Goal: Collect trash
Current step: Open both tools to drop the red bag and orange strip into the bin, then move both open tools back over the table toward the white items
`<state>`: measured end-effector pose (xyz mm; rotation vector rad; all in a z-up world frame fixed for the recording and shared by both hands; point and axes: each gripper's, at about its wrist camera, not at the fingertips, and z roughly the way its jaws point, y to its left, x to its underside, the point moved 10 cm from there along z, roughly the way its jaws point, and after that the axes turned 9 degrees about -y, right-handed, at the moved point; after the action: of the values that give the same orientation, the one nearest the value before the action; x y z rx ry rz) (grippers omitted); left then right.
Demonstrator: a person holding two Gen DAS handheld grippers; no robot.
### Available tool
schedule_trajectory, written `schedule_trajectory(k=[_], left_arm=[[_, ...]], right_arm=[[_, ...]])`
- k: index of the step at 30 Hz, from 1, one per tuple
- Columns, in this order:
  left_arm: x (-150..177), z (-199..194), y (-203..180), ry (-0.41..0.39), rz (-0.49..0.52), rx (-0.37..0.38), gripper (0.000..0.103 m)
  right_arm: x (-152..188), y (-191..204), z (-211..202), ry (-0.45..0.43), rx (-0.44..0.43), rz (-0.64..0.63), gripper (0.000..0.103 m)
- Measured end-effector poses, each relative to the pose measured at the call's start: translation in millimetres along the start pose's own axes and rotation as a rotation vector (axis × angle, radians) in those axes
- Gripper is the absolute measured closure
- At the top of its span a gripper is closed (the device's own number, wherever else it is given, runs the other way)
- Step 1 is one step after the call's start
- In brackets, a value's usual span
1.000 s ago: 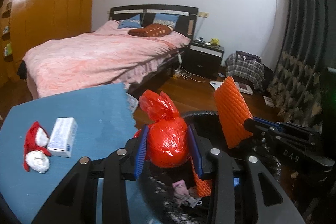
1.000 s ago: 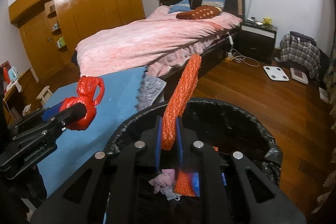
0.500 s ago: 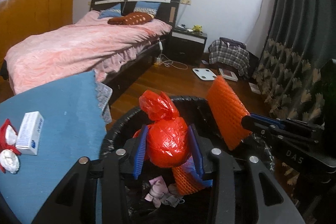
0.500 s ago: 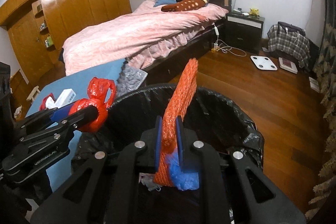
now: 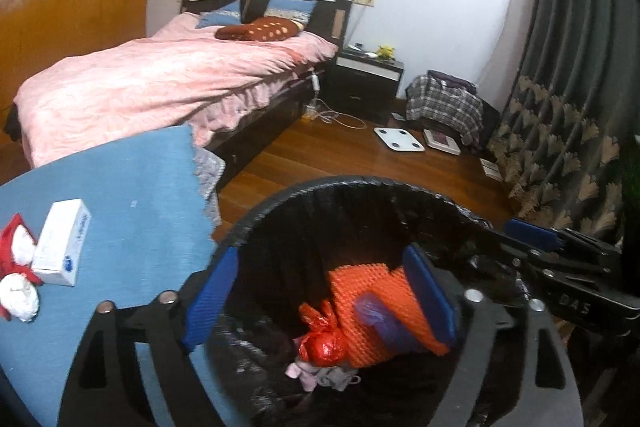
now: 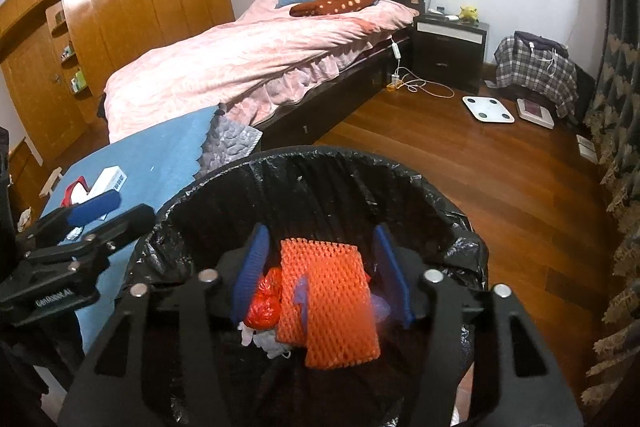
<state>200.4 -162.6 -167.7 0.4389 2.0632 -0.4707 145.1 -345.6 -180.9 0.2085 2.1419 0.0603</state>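
Note:
A black-lined trash bin [image 5: 360, 187] [image 6: 320, 155] stands below both grippers. Inside lie an orange foam net [image 5: 376, 311] [image 6: 328, 303] and a tied red plastic bag [image 5: 322, 341] [image 6: 264, 303], beside some pale scraps. My left gripper [image 5: 320, 295] is open and empty above the bin. My right gripper [image 6: 322, 275] is open and empty above the bin too. On the blue table [image 5: 132, 195] lie a white box [image 5: 60, 247] [image 6: 108, 179] and a red and white wrapper [image 5: 16, 275].
A pink bed [image 5: 160, 83] stands behind the table. A black nightstand [image 5: 368, 75], a plaid bag [image 5: 444, 103] and two floor scales [image 5: 400, 139] lie on the wooden floor. Dark curtains [image 5: 568, 107] hang at the right.
Both grippers opened over the bin. The red bag dropped from the left gripper and the orange net from the right gripper; both now lie inside the bin.

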Motion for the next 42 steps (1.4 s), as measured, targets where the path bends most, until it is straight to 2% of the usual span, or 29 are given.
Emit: schedule_trajectory(k=[1,2,3,6,11,21,31,37,42], left_arm=[[-1.1,-2.7,5.5,-0.004,-0.004,-0.014,0.015],[-2.6,-5.7,12.4,-0.008,-0.006,-0.033,0.012],[-4.5,-9.4,20.2,-0.015,-0.008,-0.052,0.010],[-8.1,-18.9,38.5,-0.031,-0.018,-0.092,0.006],[-12.8,-37.8,76.7,-0.060,-0.040,-0.178,0.006],[-14.9,-83.6,158.2,-0.110,-0.084,-0.343,0.006],[8.5,-113.7,234.1,-0.101,-0.118,-0.495,0.006],[23.7,-121.3,269.7,-0.088,-0.153,-0.548,0.006],[32.8,-115.7,284.8,-0.072,-0.165,-0.558,0.008]], right_arm=[[-1.5,1.5,-1.1,-0.007,0.002,-0.002,0.029],[-3.0,2.4,-2.6,-0.017,0.007,-0.003,0.017],[-5.4,4.2,-4.7,-0.031,0.013,-0.006,0.012],[-11.3,12.6,-6.9,-0.056,0.008,-0.014,0.007],[-18.5,32.3,-4.3,-0.070,-0.014,-0.028,0.007],[-36.0,109.5,11.6,-0.091,-0.119,-0.071,0.006],[-43.5,193.0,38.2,-0.087,-0.225,-0.128,0.006],[-40.5,236.1,55.9,-0.080,-0.275,-0.165,0.006],[-35.1,263.5,72.8,-0.069,-0.295,-0.187,0.006]])
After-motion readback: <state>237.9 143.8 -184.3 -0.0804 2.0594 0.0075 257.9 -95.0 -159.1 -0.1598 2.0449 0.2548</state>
